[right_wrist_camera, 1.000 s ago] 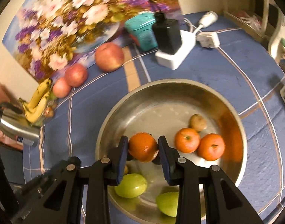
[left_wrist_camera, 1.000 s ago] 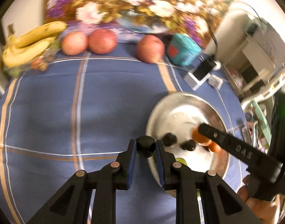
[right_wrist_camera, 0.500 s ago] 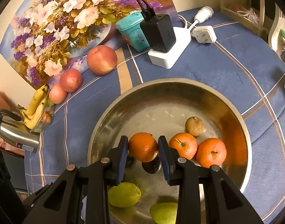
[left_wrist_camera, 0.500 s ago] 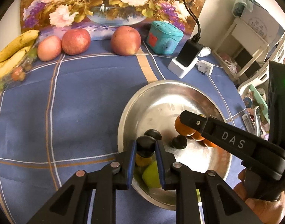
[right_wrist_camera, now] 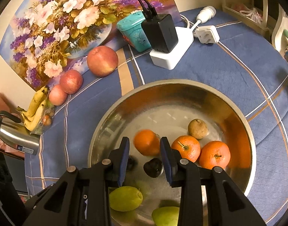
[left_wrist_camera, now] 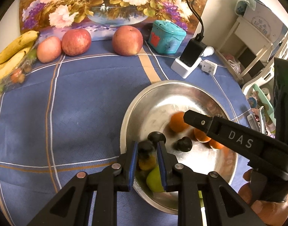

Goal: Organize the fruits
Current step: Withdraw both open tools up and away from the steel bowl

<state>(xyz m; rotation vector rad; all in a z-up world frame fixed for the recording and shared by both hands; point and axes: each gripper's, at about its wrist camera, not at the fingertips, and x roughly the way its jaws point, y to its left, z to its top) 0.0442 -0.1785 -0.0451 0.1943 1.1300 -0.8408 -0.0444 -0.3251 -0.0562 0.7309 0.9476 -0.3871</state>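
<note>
A steel bowl (left_wrist_camera: 162, 83) (right_wrist_camera: 162, 83) holds two oranges (right_wrist_camera: 185, 147), a small brown fruit (right_wrist_camera: 197, 129), two green fruits (right_wrist_camera: 125, 197) and loose dark plums (left_wrist_camera: 184, 144) (right_wrist_camera: 153, 167). My left gripper (left_wrist_camera: 145, 148) is shut on another dark plum (left_wrist_camera: 145, 146) just above the bowl's near left rim. My right gripper (right_wrist_camera: 144, 148) hangs over the bowl's middle. A third orange (right_wrist_camera: 146, 142) (left_wrist_camera: 178, 122) shows blurred at the right gripper's fingertips, with a slim gap to the left pad. In the left wrist view the right gripper (left_wrist_camera: 189, 116) reaches in from the right.
Three apples (left_wrist_camera: 127, 40), bananas (left_wrist_camera: 14, 52), a teal box (left_wrist_camera: 166, 37) and a charger on a white power strip (left_wrist_camera: 191, 60) line the far side of the blue cloth. A steel flask (right_wrist_camera: 14, 137) lies at the left edge.
My left gripper carried the dark plum rightward, from over the cloth to over the bowl's near rim. The orange between the right pads has slid outward and turned blurry.
</note>
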